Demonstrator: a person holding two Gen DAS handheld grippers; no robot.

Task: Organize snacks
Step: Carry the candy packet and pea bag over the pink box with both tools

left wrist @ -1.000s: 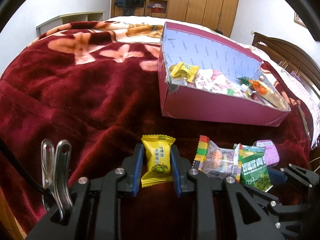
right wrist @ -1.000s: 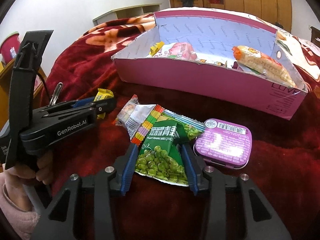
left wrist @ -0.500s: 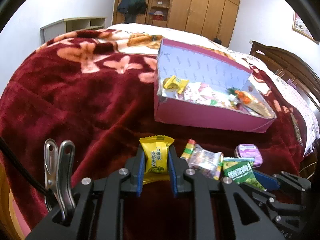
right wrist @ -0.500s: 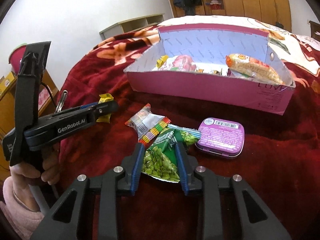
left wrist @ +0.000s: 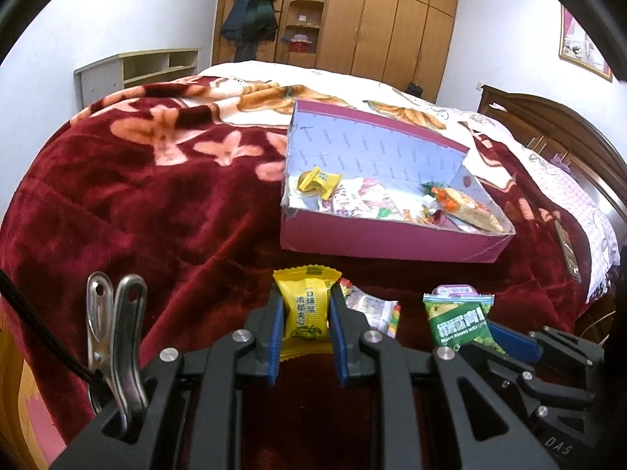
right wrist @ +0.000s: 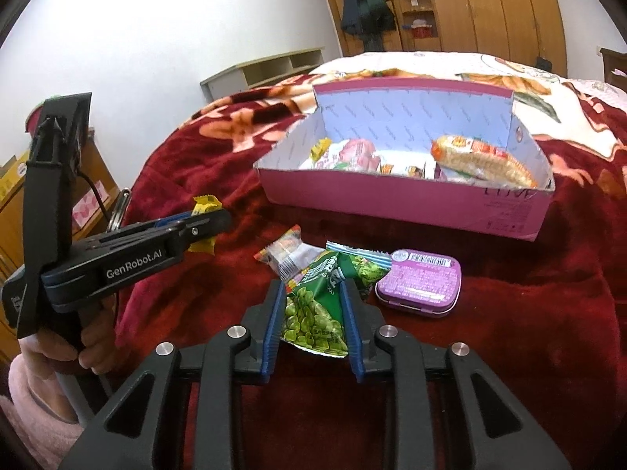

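My left gripper (left wrist: 305,305) is shut on a yellow snack packet (left wrist: 306,311) and holds it above the red blanket. My right gripper (right wrist: 313,299) is shut on a green pea packet (right wrist: 317,309), also lifted; it shows in the left wrist view (left wrist: 460,319). The left gripper with the yellow packet (right wrist: 203,211) shows at the left of the right wrist view. A pink open box (right wrist: 411,201) holding several snacks lies ahead on the bed, also in the left wrist view (left wrist: 392,241). A clear candy packet (right wrist: 288,258) and a purple tin (right wrist: 417,282) lie on the blanket.
The red flowered blanket (left wrist: 137,196) covers the bed. A wooden headboard (left wrist: 568,133) stands at the right, wardrobes (left wrist: 392,19) at the back, a low shelf (left wrist: 137,70) by the left wall.
Both grippers have closed on their packets and lifted them off the blanket, pulling up and back so the box looks farther off.
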